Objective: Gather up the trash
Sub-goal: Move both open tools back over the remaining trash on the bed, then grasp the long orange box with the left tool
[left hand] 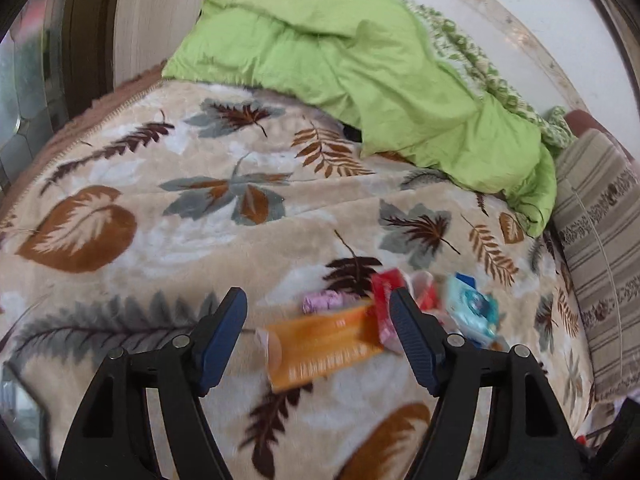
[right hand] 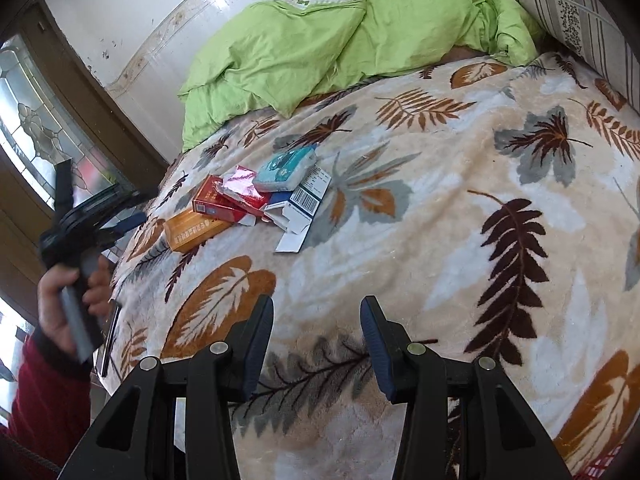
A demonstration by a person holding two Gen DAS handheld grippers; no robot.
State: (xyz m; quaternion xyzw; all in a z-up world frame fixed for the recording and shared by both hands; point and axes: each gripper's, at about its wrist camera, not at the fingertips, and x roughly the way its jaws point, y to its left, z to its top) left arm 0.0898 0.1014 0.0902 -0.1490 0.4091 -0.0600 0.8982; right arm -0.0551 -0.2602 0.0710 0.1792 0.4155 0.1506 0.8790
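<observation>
A small heap of trash lies on the leaf-patterned blanket (right hand: 440, 220): an orange box (left hand: 324, 344) (right hand: 196, 228), a red cigarette pack (left hand: 382, 300) (right hand: 218, 200), a crumpled pink wrapper (left hand: 322, 301) (right hand: 240, 180), a teal tissue pack (left hand: 472, 308) (right hand: 286, 170) and a flattened white and blue carton (right hand: 304, 204). My left gripper (left hand: 318, 300) hovers open just above the orange box, which shows blurred between its fingers without contact. In the right wrist view a hand holds that gripper at the bed's left edge. My right gripper (right hand: 317, 308) stands open over bare blanket, well short of the heap.
A rumpled green duvet (left hand: 360, 64) (right hand: 340, 40) fills the back of the bed, with a striped pillow (left hand: 600, 248) (right hand: 568, 12) at its head. A white wall and a wooden door with patterned glass (right hand: 36, 128) lie beyond. A red sleeve (right hand: 48, 392) sits at the bed's near-left edge.
</observation>
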